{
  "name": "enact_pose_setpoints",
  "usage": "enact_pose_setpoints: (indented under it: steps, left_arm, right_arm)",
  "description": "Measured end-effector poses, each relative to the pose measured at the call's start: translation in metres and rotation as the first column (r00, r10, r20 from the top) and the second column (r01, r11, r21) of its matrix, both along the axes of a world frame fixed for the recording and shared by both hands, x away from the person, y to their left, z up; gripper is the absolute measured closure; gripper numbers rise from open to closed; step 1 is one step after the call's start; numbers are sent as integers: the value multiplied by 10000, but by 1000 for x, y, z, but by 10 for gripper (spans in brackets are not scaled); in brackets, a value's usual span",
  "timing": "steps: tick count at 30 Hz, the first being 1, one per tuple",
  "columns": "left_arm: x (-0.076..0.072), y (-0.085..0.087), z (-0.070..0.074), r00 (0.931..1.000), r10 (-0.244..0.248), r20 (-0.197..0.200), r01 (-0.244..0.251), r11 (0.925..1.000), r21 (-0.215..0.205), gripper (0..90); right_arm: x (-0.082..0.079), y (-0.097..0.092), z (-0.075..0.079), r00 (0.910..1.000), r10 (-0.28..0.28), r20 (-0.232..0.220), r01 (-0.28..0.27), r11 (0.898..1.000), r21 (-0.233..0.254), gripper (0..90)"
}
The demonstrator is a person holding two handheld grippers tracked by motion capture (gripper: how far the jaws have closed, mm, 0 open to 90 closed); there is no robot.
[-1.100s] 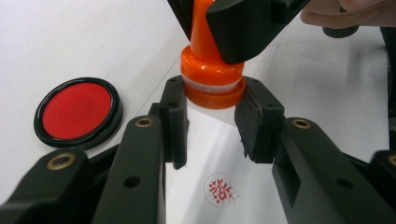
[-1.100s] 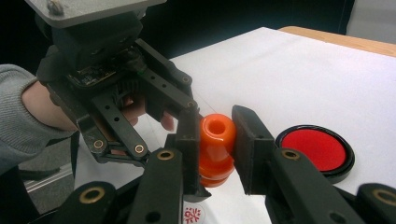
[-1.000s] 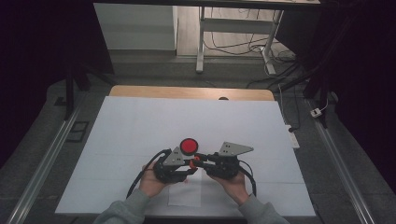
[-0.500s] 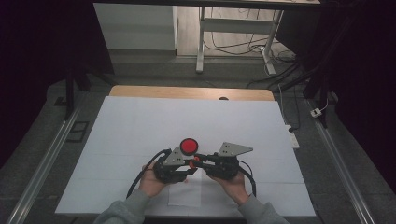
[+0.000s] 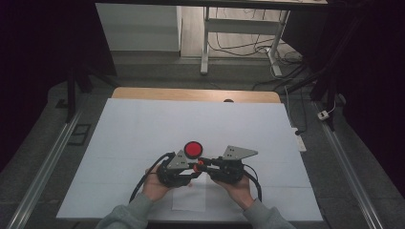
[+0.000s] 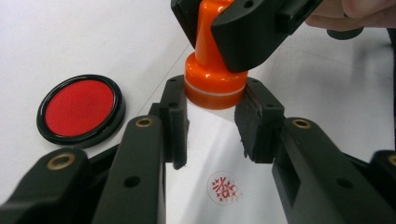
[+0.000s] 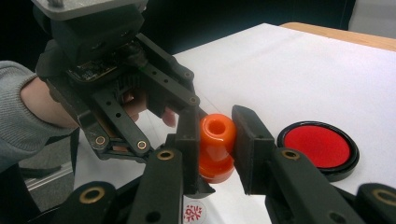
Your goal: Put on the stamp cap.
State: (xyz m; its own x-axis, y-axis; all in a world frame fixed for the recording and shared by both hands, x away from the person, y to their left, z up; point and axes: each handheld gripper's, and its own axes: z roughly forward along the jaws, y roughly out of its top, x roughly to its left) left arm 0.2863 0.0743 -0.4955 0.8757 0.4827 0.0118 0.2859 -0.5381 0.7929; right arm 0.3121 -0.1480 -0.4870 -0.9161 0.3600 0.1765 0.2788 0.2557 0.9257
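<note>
Right gripper (image 7: 215, 140) fingers clamp the stamp (image 7: 215, 147) by its narrow neck; light, hard, glossy plastic, likely slippery. Left gripper (image 6: 211, 126) fingers gape around its base.

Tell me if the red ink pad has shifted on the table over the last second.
No. The red ink pad sits at the same spot relative to the white table's wooden far edge.
</note>
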Motion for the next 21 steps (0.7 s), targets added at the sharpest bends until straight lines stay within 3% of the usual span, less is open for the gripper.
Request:
enact_pose_setpoints:
  steps: [12,21]
  left_arm:
    - [-3,-2,1,9995,113,294,-115,9999,59,653]
    - [-3,-1,1,9998,149,163,-149,9999,-15,653]
  right_arm:
    - [0,-1,0,10000,-32,-2,32,10000,84,725]
    - [-1,-1,0,10000,-33,43,32,9999,128,727]
